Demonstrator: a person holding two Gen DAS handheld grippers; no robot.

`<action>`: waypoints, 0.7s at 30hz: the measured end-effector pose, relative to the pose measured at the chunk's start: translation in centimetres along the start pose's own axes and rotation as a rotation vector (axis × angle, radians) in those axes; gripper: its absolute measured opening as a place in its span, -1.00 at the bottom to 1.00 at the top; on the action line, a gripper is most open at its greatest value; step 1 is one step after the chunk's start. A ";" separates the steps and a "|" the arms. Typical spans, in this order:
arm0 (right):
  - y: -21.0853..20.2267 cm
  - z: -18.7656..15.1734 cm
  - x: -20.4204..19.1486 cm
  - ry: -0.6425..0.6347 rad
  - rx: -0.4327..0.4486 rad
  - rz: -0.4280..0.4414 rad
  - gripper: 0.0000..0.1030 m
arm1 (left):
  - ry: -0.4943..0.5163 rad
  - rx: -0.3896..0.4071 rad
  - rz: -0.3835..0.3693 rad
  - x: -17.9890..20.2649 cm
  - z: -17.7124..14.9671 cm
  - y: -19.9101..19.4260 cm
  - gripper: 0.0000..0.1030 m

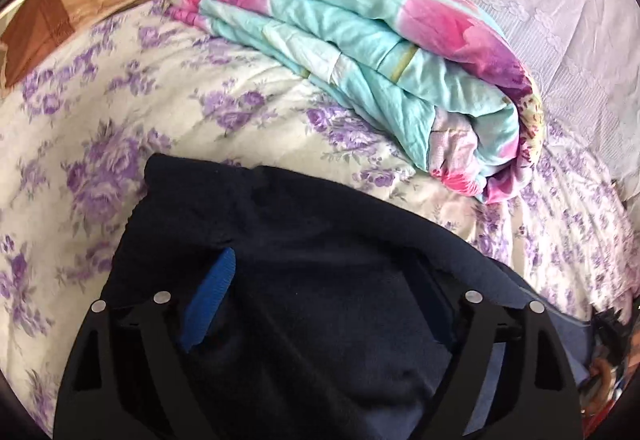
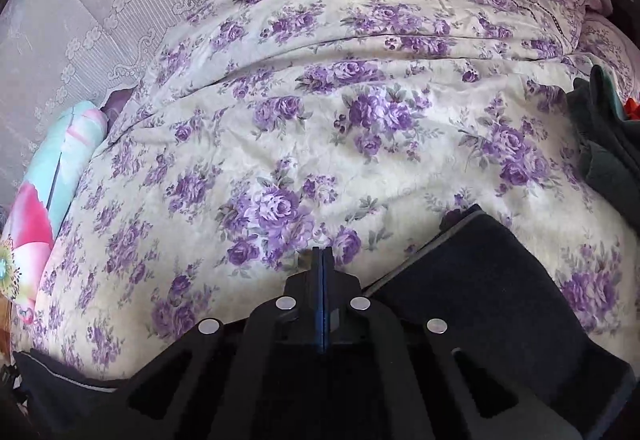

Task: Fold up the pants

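Dark navy pants (image 1: 320, 260) lie on the purple-flowered bedspread (image 1: 120, 112). In the left wrist view my left gripper (image 1: 320, 280) is spread wide, and the pants fabric is draped between and over its fingers; one blue pad (image 1: 212, 292) shows on the left, the right pad is hidden by cloth. In the right wrist view my right gripper (image 2: 322, 260) has its pads pressed together over the bedspread (image 2: 320, 120). The pants (image 2: 492, 280) lie just right of and below it. I see no cloth between the right fingertips.
A folded teal and pink quilt (image 1: 360, 52) lies at the back of the bed; it also shows at the left edge of the right wrist view (image 2: 52, 180). A lace curtain (image 1: 540, 0) hangs behind. A dark green garment (image 2: 608, 136) lies at the right.
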State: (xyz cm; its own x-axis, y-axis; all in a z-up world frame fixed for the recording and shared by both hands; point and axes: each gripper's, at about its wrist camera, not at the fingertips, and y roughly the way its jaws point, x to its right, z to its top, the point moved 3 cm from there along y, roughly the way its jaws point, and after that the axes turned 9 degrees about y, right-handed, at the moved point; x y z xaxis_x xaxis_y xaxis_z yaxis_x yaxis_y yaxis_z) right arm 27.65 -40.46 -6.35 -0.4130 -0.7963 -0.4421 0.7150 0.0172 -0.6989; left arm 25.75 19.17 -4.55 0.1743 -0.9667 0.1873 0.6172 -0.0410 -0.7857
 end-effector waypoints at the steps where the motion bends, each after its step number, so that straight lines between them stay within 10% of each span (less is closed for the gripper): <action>1: -1.3 -0.3 0.3 0.037 0.009 0.065 -0.93 | 0.007 0.012 -0.002 0.0 -0.3 -0.6 0.58; 5: -6.3 -3.1 0.8 0.092 -0.022 0.275 -0.86 | -0.042 0.092 -0.110 -2.0 -1.5 -4.6 0.53; 8: -7.9 -5.6 -2.1 0.040 -0.078 0.362 -0.69 | -0.108 0.113 -0.042 -4.9 -1.6 -6.0 0.54; 13: -8.8 -11.9 -11.9 -0.214 -0.216 0.450 -0.08 | -0.211 -0.006 -0.090 -8.5 -1.5 -3.2 0.54; 21: -2.7 -16.5 -13.7 -0.110 -0.399 0.445 -0.22 | -0.128 -0.009 -0.018 -7.2 0.0 -0.9 0.81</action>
State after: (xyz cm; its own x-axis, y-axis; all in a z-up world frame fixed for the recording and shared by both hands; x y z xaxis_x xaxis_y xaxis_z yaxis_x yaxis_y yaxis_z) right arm 22.05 -19.60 -7.68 -0.0472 -0.7182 -0.6943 0.5304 0.5709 -0.6267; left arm 23.93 26.19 -5.23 0.2598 -0.9258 0.2747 0.6146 -0.0609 -0.7865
